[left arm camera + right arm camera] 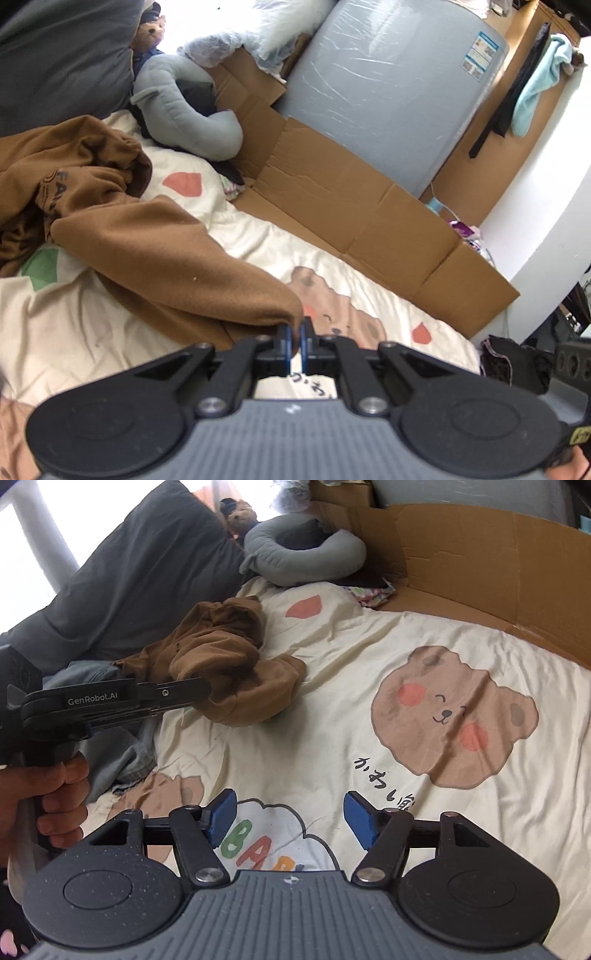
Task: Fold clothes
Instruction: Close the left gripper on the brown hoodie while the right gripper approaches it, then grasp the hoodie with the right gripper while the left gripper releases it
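Note:
A crumpled brown sweatshirt [147, 240] lies on the cream bear-print bed sheet [369, 288]. My left gripper [295, 334] is shut on an edge of the brown fabric, which stretches away to the upper left. In the right wrist view the same sweatshirt [229, 657] is bunched at mid left, and the left gripper [205, 693], held by a hand [55, 790], reaches into it from the left. My right gripper [290, 818] hangs open over the bare sheet [332, 686], with nothing between its blue pads [221, 818].
A grey U-shaped cushion [306, 550], a dark grey pillow [140, 576] and a teddy bear [151, 31] sit at the head of the bed. Flattened cardboard [351, 206] and a plastic-wrapped grey mattress [388, 96] line the far side. Blue denim [122, 746] lies at the left.

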